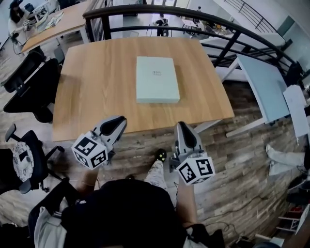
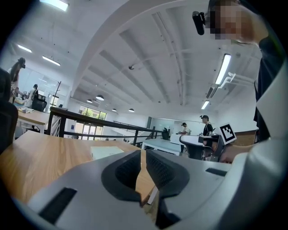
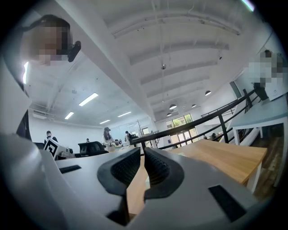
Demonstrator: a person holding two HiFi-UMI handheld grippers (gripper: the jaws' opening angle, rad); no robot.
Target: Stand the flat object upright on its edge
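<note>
Open tabletop (image 1: 92, 92) surrounds flat box (image 1: 157, 79); left gripper (image 1: 117, 123) and right gripper (image 1: 180, 127) hover clenched, empty, at the near edge.

We look on a wooden table (image 1: 97, 87) on a plank floor (image 1: 242, 160). Past the table's far edge curves a black railing (image 1: 97, 10). Left of the table stand black chairs (image 1: 31, 85), and nearer its front left corner another chair (image 1: 24, 162) with a patterned seat. Right of the table stands a pale desk (image 1: 261, 82). Beyond its far left corner is a wooden desk (image 1: 63, 22).
</note>
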